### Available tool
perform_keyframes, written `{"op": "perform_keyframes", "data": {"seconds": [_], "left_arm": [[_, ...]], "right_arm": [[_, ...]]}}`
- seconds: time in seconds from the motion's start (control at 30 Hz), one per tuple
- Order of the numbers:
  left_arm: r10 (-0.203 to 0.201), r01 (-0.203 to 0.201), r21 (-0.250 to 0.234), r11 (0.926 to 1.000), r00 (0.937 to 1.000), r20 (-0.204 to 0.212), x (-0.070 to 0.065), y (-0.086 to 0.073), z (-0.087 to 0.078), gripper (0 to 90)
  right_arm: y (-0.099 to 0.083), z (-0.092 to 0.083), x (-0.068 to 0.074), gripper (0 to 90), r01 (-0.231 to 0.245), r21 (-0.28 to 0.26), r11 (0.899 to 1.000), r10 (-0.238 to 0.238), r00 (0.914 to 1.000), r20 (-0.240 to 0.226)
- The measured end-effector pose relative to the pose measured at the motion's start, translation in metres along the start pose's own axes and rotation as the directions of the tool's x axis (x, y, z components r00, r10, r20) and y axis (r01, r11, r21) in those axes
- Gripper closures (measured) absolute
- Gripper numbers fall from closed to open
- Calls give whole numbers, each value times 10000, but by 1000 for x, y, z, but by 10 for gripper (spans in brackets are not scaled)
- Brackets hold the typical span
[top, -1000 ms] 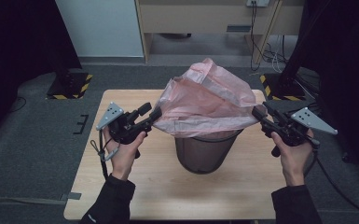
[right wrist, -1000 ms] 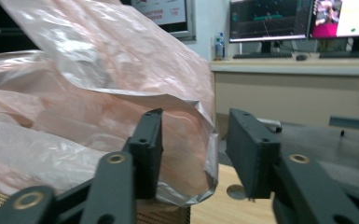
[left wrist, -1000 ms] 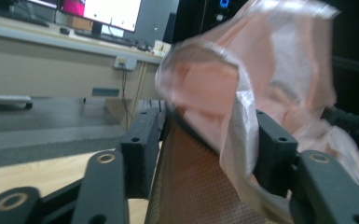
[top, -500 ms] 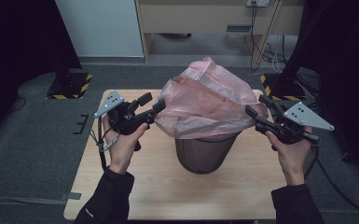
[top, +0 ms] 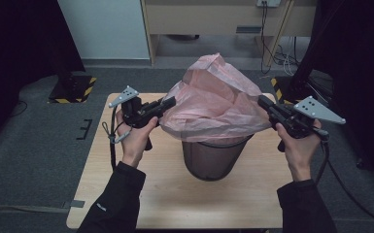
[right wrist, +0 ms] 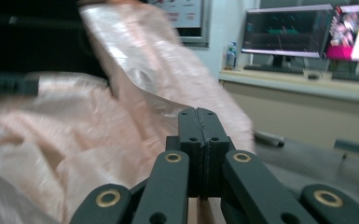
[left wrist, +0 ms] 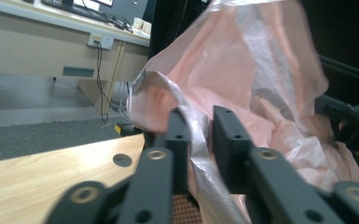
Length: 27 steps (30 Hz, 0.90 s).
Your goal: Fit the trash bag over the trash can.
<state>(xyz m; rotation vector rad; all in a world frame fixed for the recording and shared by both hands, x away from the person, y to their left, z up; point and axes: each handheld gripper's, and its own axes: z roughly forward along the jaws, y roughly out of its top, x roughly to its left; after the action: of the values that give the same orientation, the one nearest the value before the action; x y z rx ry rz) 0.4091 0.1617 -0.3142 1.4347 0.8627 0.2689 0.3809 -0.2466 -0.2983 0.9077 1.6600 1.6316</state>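
A pink plastic bag (top: 213,99) billows over a dark mesh bin (top: 211,160) at the middle of the wooden table (top: 126,165). My left gripper (top: 171,102) is at the bag's left edge; its jaws have just been closing, and in the left gripper view my left gripper (left wrist: 200,119) pinches a fold of the bag (left wrist: 261,70). At the bag's right edge, my right gripper (top: 261,100) has its jaws pressed together. In the right gripper view my right gripper (right wrist: 198,114) meets the bag (right wrist: 135,70) at its tips, and pink film shows beneath the jaws.
Yellow-and-black striped stand bases (top: 73,87) sit on the grey floor behind the table's corners. A wooden desk (top: 223,14) with hanging cables stands at the back. Monitors (right wrist: 284,37) are on a desk in the right gripper view.
Both grippers' jaws stood open beside the bag earlier and are now closed at its edges. Both hands have risen a little, and the bag puffs up higher over the bin.
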Motion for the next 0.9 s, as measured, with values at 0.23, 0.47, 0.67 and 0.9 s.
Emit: {"op": "perform_keyframes", "data": {"seconds": [0.23, 0.47, 0.67, 0.9], "left_arm": [[62, -67, 284, 9996, 9999, 161, 4, -25, -7, 900], [103, -103, 502, 9987, 9999, 6, 10, -45, -14, 900], [-24, 25, 303, 9995, 10000, -56, 13, -45, -19, 831], [661, -674, -182, 9976, 9957, -652, 4, -23, -25, 484]], "right_arm": [[-9, 2, -22, 900, -1483, 267, 9886, 1458, 9860, 814], [-28, 8, -34, 900, -1803, 614, 9817, 1712, 9765, 1308], [-40, 8, -38, 848, -1644, 855, 9827, 1538, 9810, 1184], [-27, -2, -26, 623, -640, 338, 9974, 624, 9970, 467]]}}
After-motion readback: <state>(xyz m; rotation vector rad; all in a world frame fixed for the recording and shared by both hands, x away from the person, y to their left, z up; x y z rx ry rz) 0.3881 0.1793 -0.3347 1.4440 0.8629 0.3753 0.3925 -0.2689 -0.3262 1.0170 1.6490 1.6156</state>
